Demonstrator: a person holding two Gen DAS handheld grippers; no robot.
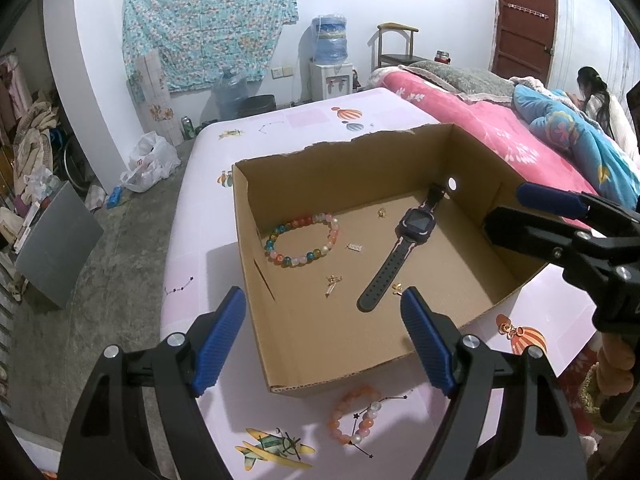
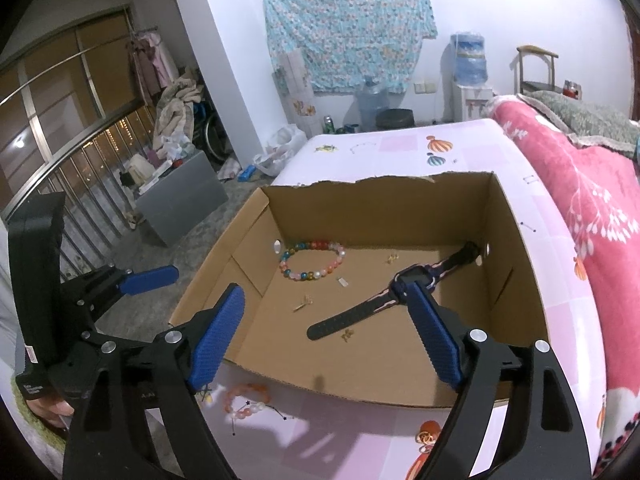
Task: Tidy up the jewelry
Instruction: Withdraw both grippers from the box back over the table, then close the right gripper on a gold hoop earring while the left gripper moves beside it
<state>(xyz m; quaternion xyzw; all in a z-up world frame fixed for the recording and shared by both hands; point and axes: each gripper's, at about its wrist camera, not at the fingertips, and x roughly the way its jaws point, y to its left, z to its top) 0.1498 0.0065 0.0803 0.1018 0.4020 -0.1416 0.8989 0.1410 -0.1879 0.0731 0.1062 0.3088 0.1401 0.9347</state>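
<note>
An open cardboard box (image 1: pixel 360 176) (image 2: pixel 380 208) stands on the pink patterned table (image 1: pixel 208 264). Inside it lie a multicoloured bead bracelet (image 1: pixel 297 261) (image 2: pixel 308 276), a black watch (image 1: pixel 416 224) (image 2: pixel 352 316), a small silver piece (image 1: pixel 355 247) and several tiny gold earrings (image 1: pixel 332 282) (image 2: pixel 303 303). An orange-and-white bead bracelet (image 1: pixel 338 416) (image 2: pixel 232 398) lies on the table before the box's near wall. Gold earrings (image 1: pixel 508 326) (image 2: pixel 426 438) rest on the table by the box's near right corner. My left gripper (image 1: pixel 324 300) hovers open over the near wall. My right gripper (image 2: pixel 324 292) (image 1: pixel 506 210) hangs open above the box, empty.
A bed with a pink blanket (image 1: pixel 480 128) (image 2: pixel 580 184) runs along the table's right side, and a person (image 1: pixel 596 96) sits at its far end. A grey cabinet (image 1: pixel 60 244) (image 2: pixel 180 204) stands on the floor to the left, beyond the table's edge.
</note>
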